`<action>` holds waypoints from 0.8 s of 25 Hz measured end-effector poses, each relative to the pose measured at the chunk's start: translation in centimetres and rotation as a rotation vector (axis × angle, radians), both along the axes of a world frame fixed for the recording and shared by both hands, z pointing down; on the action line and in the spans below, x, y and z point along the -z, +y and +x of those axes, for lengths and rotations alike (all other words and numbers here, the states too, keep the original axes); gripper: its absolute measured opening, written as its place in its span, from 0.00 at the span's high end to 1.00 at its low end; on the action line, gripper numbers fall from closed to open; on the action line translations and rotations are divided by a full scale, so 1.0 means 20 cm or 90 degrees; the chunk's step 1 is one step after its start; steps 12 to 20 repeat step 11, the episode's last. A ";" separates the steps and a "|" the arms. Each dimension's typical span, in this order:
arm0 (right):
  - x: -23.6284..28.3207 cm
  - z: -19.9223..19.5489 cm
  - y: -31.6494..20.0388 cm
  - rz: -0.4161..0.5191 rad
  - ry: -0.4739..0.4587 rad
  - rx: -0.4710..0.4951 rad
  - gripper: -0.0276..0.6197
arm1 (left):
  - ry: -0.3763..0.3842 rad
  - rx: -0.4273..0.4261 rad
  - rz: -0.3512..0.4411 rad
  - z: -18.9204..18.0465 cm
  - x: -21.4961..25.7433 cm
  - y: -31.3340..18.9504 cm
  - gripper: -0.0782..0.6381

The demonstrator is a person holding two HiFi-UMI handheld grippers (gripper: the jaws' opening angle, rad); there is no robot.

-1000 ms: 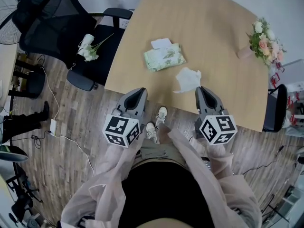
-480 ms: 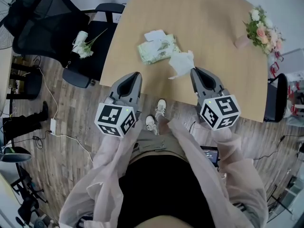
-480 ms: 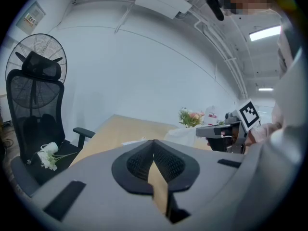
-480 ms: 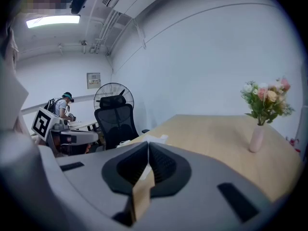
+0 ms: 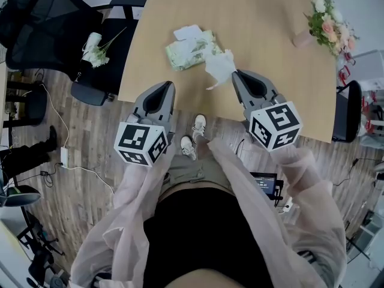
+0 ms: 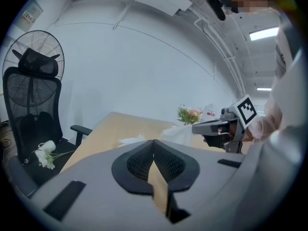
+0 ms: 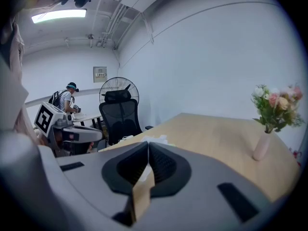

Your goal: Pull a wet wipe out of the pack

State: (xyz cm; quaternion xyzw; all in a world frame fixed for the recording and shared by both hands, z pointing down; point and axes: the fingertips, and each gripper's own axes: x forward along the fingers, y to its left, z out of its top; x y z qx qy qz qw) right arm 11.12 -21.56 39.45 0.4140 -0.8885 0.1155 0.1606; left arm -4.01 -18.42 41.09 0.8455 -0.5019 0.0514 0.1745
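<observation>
A green wet wipe pack (image 5: 189, 53) lies on the wooden table (image 5: 270, 53), its white flap (image 5: 187, 32) folded back. My right gripper (image 5: 234, 72) is shut on a crumpled white wet wipe (image 5: 219, 65), which hangs just right of the pack and above the table. In the left gripper view the same wet wipe (image 6: 179, 134) shows at the right gripper's tip (image 6: 195, 127). My left gripper (image 5: 167, 84) hovers over the table's near edge, shut with nothing in it (image 6: 154, 141). The right jaws (image 7: 148, 143) meet at the tip.
A pink vase of flowers (image 5: 327, 26) stands at the table's far right. A black office chair (image 5: 114, 59) with a white flower sprig (image 5: 93, 48) on its seat stands left of the table, another chair (image 5: 348, 119) at the right. Cables run across the wooden floor (image 5: 72, 167).
My right gripper has lifted a little and rolled with the wet wipe in it, and the wipe now hangs closer to the pack. The left gripper has hardly moved.
</observation>
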 end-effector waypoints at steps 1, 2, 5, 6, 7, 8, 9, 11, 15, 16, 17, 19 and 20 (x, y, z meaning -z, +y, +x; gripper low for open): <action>0.00 0.00 0.00 0.000 0.000 -0.002 0.94 | 0.001 -0.002 0.000 0.00 0.00 0.00 0.88; 0.00 0.00 -0.01 -0.001 -0.001 -0.005 0.94 | 0.001 -0.003 0.000 0.01 0.00 -0.01 0.88; 0.00 0.01 -0.01 -0.008 -0.008 -0.012 0.94 | 0.000 -0.005 0.002 0.02 0.01 -0.01 0.88; 0.00 0.01 -0.01 -0.009 -0.009 -0.014 0.94 | 0.000 -0.007 0.003 0.02 0.01 -0.01 0.88; 0.00 0.01 -0.01 -0.009 -0.009 -0.016 0.94 | 0.000 -0.009 0.003 0.03 0.01 -0.01 0.88; -0.01 0.01 0.00 -0.010 -0.007 -0.017 0.94 | 0.000 -0.011 0.003 0.03 0.01 -0.01 0.88; -0.01 0.01 0.00 -0.010 -0.006 -0.018 0.94 | -0.001 -0.013 0.003 0.04 0.01 0.00 0.88; -0.03 0.02 0.01 -0.013 -0.003 -0.020 0.94 | -0.001 -0.016 0.003 0.05 0.00 0.00 0.88; -0.03 0.02 0.01 -0.013 -0.003 -0.020 0.94 | -0.001 -0.016 0.003 0.05 0.00 0.00 0.88; -0.03 0.02 0.01 -0.013 -0.003 -0.020 0.94 | -0.001 -0.016 0.003 0.05 0.00 0.00 0.88; -0.03 0.02 0.01 -0.013 -0.003 -0.020 0.94 | -0.001 -0.016 0.003 0.05 0.00 0.00 0.88; -0.03 0.02 0.01 -0.013 -0.003 -0.020 0.94 | -0.001 -0.016 0.003 0.05 0.00 0.00 0.88; -0.03 0.02 0.01 -0.013 -0.003 -0.020 0.94 | -0.001 -0.016 0.003 0.05 0.00 0.00 0.88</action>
